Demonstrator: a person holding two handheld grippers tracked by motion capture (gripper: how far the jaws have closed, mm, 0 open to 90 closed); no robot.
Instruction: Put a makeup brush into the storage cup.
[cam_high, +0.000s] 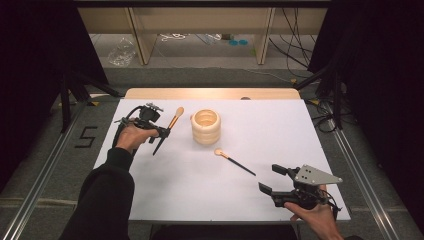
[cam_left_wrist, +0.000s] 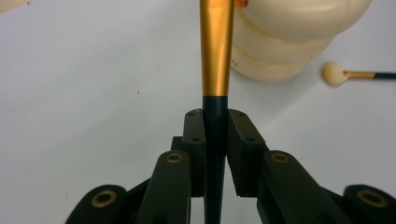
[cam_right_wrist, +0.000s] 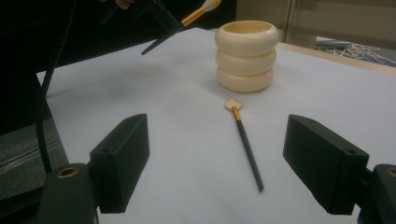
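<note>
The left gripper (cam_high: 161, 132) is holding a makeup brush (cam_left_wrist: 216, 74) between its jaws: they are closing on the dark handle, just below the gold ferrule, and the brush is pointing straight ahead of the jaws, lifted above the white tabletop (cam_high: 280, 130). In the high view the pale head of this brush is reaching toward the cream holder (cam_high: 206, 126), a cup made of three stacked rings, which is standing just beyond and a little to the right of the jaws in the left gripper view. The right gripper (cam_high: 273, 179) is hovering low near the front edge of the tabletop with its jaws standing wide apart and nothing between them. A second brush (cam_right_wrist: 245, 142) is lying flat on the tabletop ahead of these open jaws, about midway between them, with its dark handle toward the jaws and its pale head toward the holder. It is near the holder but not touching it.
</note>
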